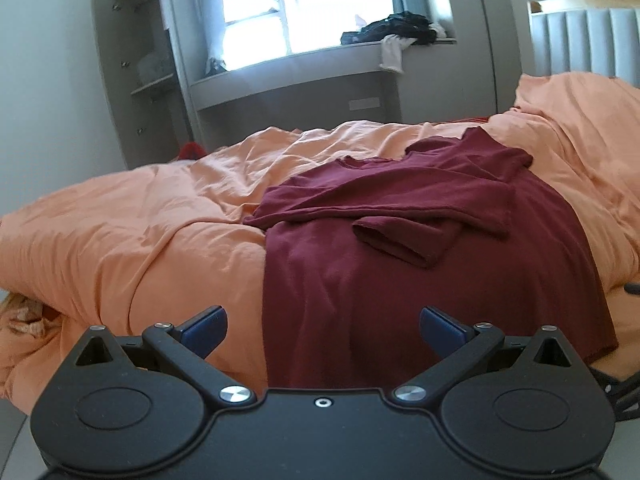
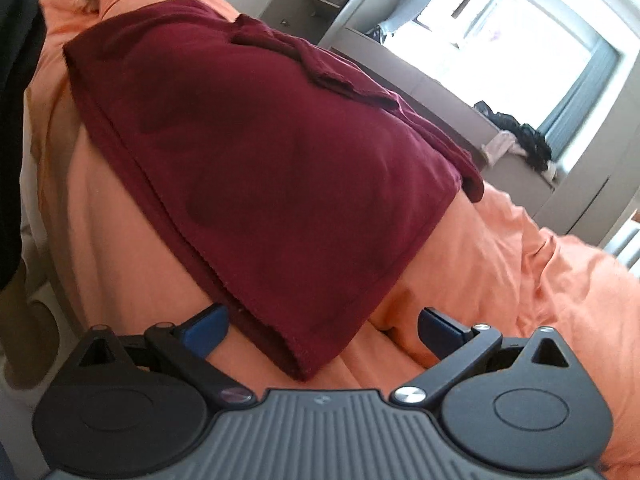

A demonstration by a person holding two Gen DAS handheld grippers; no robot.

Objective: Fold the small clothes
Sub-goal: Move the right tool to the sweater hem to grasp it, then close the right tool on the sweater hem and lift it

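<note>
A dark red T-shirt point(image 1: 420, 264) lies spread on an orange duvet point(image 1: 140, 232), both sleeves folded in over its body. My left gripper point(image 1: 323, 332) is open, its blue pads either side of the shirt's near left hem edge. In the right wrist view the shirt point(image 2: 260, 168) fills the middle, and its near hem corner point(image 2: 308, 356) sits between the blue pads of my open right gripper point(image 2: 323, 332). Neither gripper holds cloth.
A grey window ledge point(image 1: 304, 68) with a pile of dark clothes point(image 1: 396, 28) runs behind the bed. A grey shelf unit point(image 1: 136, 80) stands at the back left. A padded headboard point(image 1: 588, 40) is at the far right. A dark garment point(image 2: 16, 120) shows at the left.
</note>
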